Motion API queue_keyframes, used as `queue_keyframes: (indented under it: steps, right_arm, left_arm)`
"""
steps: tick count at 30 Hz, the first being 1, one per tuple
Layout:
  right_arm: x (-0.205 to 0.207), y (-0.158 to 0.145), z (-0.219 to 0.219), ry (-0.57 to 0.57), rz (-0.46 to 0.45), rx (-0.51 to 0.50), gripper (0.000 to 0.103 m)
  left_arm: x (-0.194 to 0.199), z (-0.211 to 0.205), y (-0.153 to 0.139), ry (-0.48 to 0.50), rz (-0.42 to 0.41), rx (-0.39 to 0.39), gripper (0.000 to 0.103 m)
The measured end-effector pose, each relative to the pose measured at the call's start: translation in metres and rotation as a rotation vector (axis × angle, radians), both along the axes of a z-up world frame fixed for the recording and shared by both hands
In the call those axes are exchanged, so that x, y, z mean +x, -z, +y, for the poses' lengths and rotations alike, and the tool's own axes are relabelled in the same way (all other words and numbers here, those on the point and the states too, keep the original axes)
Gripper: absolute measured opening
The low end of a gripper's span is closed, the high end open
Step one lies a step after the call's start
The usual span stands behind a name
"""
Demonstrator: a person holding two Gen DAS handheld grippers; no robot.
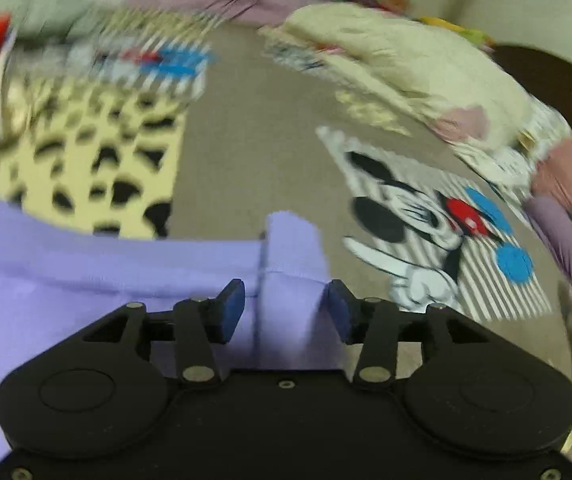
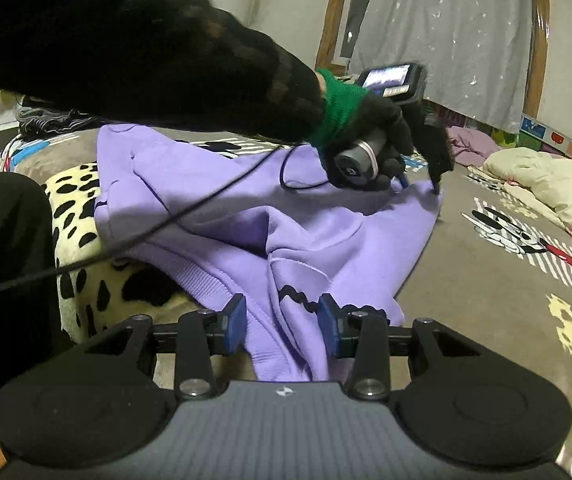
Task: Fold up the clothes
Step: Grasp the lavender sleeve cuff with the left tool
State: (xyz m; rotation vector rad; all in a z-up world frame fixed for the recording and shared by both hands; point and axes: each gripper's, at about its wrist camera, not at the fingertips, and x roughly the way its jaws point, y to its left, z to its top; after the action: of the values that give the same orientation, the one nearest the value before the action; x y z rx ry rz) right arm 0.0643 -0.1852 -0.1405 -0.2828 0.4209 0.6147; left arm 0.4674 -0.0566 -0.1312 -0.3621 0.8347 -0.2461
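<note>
Lilac fleece: one sweatshirt (image 1: 106, 280), seen in both views, lying on a bed.

Left wrist view (blurred by motion):
- One left gripper (image 1: 286, 304), jaws part-open; two blue pads (image 1: 232, 308) stand either side of a raised fold of the sweatshirt, a gap showing at each pad, so whether it is gripped cannot be told.
- One grey bedcover (image 1: 246, 140) with a cartoon mouse print (image 1: 425, 220).
- One cream blanket with black spots (image 1: 98, 160), left, partly under the sweatshirt.
- One heap of pale bedding (image 1: 405, 60), upper right; more clothes behind, too blurred to count.

Right wrist view:
- One right gripper (image 2: 282, 324), jaws part-open, a bunched ribbed hem of the sweatshirt (image 2: 246, 220) between them; contact cannot be told.
- One gloved hand (image 2: 373, 136), black with a green cuff, holding the left gripper (image 2: 435, 184), its tip down on the far corner of the sweatshirt.
- One small lit screen (image 2: 389, 80) on top of that gripper.
- One black cable (image 2: 166, 220) crossing the sweatshirt.
- One dark sleeve (image 2: 126, 48), upper left.
- One grey curtain (image 2: 445, 20) behind; seen only here.
</note>
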Motion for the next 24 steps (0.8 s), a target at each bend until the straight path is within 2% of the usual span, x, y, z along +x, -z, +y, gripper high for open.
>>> queue_keyframes:
  steps: [1,4,6,9,14,15,16,19,24]
  right_arm:
    - [0.001,0.000,0.000,0.000,0.002,0.004,0.040]
    - [0.003,0.000,-0.001,-0.012,0.023,0.011,0.041]
    - [0.004,0.002,0.000,-0.019,0.032,0.008,0.041]
    - [0.005,0.002,-0.001,-0.023,0.035,0.008,0.041]
    - [0.006,0.003,0.004,-0.025,0.032,-0.010,0.041]
    - [0.006,0.003,0.005,-0.022,0.031,-0.010,0.041]
    - [0.006,0.002,0.005,-0.020,0.029,-0.011,0.041]
    - [0.004,0.001,0.005,-0.016,0.019,-0.012,0.041]
    - [0.002,-0.001,0.002,-0.007,0.004,-0.016,0.041]
  left_arm:
    - [0.000,0.005,0.001,-0.007,0.009,-0.039,0.009]
    - [-0.019,0.010,-0.015,-0.020,-0.115,-0.036,0.008]
    - [-0.018,0.013,-0.009,-0.059,-0.100,0.011,0.008]
    - [-0.007,0.004,0.006,-0.020,-0.058,0.122,0.013]
    - [-0.007,-0.003,-0.007,0.032,-0.052,0.240,0.022]
    - [-0.014,-0.002,-0.012,0.029,-0.066,0.251,0.027]
    - [-0.026,-0.001,-0.020,0.035,-0.099,0.266,0.033]
    - [-0.071,0.005,-0.041,0.045,-0.184,0.334,0.038]
    - [-0.159,0.048,-0.055,0.002,-0.187,0.292,0.044]
